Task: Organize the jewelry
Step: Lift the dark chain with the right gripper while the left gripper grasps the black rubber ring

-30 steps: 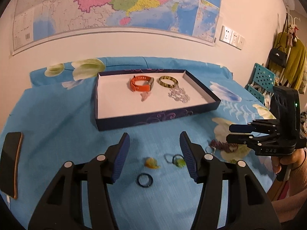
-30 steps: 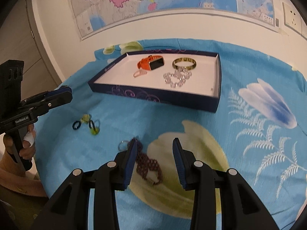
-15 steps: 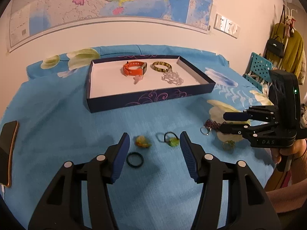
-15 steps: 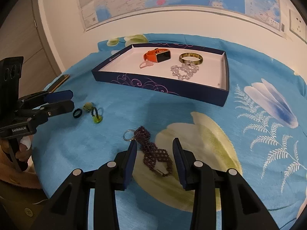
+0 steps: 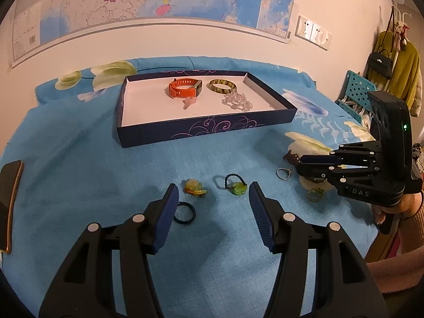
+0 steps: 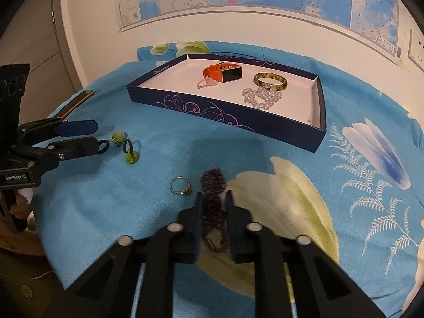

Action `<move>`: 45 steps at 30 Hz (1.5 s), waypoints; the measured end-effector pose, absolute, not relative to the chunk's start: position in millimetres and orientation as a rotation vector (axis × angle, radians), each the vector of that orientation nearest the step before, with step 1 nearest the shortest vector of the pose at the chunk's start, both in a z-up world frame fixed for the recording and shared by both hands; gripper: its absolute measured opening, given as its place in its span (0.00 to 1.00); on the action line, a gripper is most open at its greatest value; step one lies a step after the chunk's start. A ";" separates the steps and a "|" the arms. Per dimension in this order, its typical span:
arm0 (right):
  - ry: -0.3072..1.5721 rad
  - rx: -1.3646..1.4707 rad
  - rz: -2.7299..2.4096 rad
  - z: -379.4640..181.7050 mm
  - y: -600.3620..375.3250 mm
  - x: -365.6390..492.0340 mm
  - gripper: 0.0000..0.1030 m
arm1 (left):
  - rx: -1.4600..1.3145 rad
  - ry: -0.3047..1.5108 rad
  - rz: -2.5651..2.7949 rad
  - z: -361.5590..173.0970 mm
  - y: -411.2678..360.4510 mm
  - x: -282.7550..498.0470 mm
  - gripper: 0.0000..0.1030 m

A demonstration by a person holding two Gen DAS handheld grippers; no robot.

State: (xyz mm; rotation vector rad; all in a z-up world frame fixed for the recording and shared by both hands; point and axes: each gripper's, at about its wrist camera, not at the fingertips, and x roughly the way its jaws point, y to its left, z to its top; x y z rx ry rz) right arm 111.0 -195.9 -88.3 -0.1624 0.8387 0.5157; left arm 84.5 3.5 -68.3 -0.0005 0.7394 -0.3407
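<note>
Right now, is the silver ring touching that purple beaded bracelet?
Apart. The right wrist view shows bare blue cloth between the ring and the bracelet.

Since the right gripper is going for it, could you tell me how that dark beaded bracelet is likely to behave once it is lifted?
The bracelet lies crumpled in loose folds on the cloth, so it will probably hang limp rather than hold its shape. The right gripper is closing around its middle, so both ends would likely dangle. Being small beads, it seems light.
</note>
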 end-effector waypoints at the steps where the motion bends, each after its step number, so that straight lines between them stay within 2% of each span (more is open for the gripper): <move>1: 0.838 -0.157 0.517 -88.2 -196.4 111.4 0.11 | -0.001 0.741 -0.342 -68.6 3.5 84.6 0.53; 5: 0.831 -0.129 0.514 -85.9 -200.6 112.8 0.07 | 0.001 0.748 -0.338 -70.5 3.8 85.6 0.53; 33: 0.833 -0.016 0.484 -86.2 -224.9 124.5 0.07 | 0.039 0.807 -0.282 -81.3 7.6 94.2 0.51; 40: 0.829 -0.013 0.485 -86.3 -225.0 123.6 0.07 | 0.025 0.858 -0.265 -89.8 10.9 99.0 0.42; 45: 0.819 0.000 0.492 -83.8 -225.7 121.9 0.07 | 0.038 0.858 -0.230 -89.4 13.1 97.9 0.24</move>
